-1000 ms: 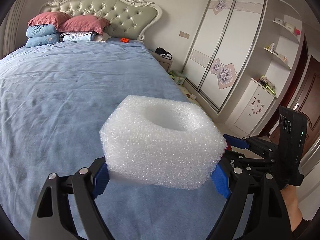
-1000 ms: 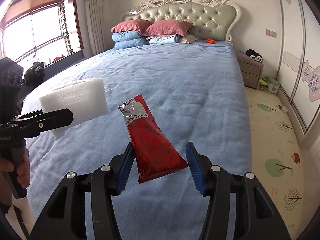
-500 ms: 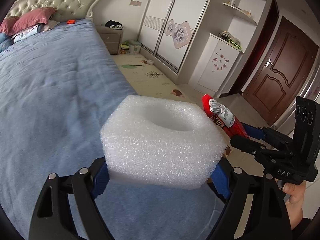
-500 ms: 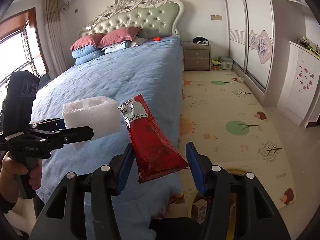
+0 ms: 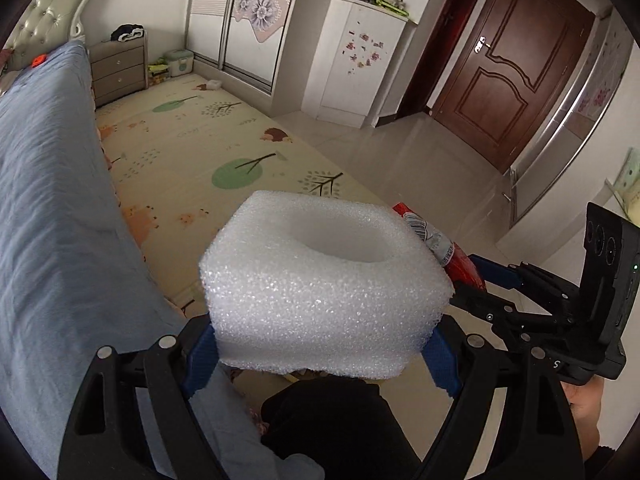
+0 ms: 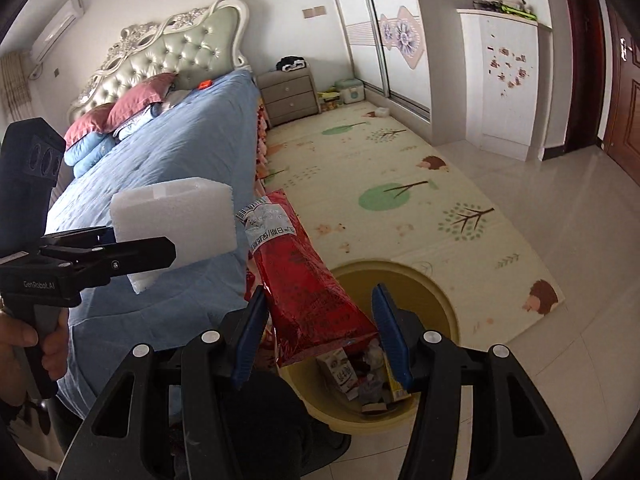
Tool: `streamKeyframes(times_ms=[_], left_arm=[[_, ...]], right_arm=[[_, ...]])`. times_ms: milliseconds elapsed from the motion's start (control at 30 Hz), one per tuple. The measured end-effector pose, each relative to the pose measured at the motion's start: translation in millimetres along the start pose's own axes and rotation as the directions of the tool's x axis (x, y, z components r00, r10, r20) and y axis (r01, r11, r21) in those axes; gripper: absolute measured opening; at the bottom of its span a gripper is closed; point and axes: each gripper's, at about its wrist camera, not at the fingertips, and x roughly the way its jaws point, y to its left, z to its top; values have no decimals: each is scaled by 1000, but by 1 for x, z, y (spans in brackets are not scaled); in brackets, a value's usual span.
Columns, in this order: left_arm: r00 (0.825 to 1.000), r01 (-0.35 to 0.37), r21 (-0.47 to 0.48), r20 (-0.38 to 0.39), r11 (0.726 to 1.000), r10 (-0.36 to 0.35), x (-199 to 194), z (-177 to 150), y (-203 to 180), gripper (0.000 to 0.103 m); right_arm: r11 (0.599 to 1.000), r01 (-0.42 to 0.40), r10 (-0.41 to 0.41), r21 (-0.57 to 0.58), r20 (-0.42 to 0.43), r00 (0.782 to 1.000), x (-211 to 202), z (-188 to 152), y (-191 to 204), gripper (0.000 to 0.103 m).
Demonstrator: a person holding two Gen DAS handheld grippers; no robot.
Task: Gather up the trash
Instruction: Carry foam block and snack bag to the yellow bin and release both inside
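My left claw (image 5: 320, 354) grips the white foam block (image 5: 320, 284), still beside the bed (image 6: 168, 168); my right claw (image 6: 316, 336) pinches the red wrapper (image 6: 308, 280) above the yellow bin (image 6: 440, 300). Releasing early, either could miss: the foam would bounce off the rim.

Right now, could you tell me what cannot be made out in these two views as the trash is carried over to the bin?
- Bin: hidden in the left wrist view behind the foam block; in the right wrist view the red packet covers part of it.
- Label print on the packet: too small to read.
- Trash inside the bin: partly hidden by the right tool.
- Red packet, left wrist view: mostly behind the foam.
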Motion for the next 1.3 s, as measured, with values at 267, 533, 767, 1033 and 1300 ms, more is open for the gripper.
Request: streamKeyframes(times_ms=[267,533,767,1033,1300], left_arm=[[989,34,20,-146,999,-31,70,10,-26,84],[960,41,-52,-275,998,-54,126,15,-15,84],[951,22,-35,-309,999,-32,143,9,-13,84],[940,-5,-27,-341,1000,-4,156,4,-11,84],[926,4,-98,-376,995,-40,164,3,-1,85]], right_arm=[[997,19,-16,81,-44,999,12,-18,-41,52],[990,27,-14,138,-92,996,39,-26,-67,52],[985,34,-11,169,-132,991,59,-29,-77,52],[983,33,-6,180,-149,989,73,-28,-83,52],[987,24,4,159,-175,985,82,-27,-81,53]])
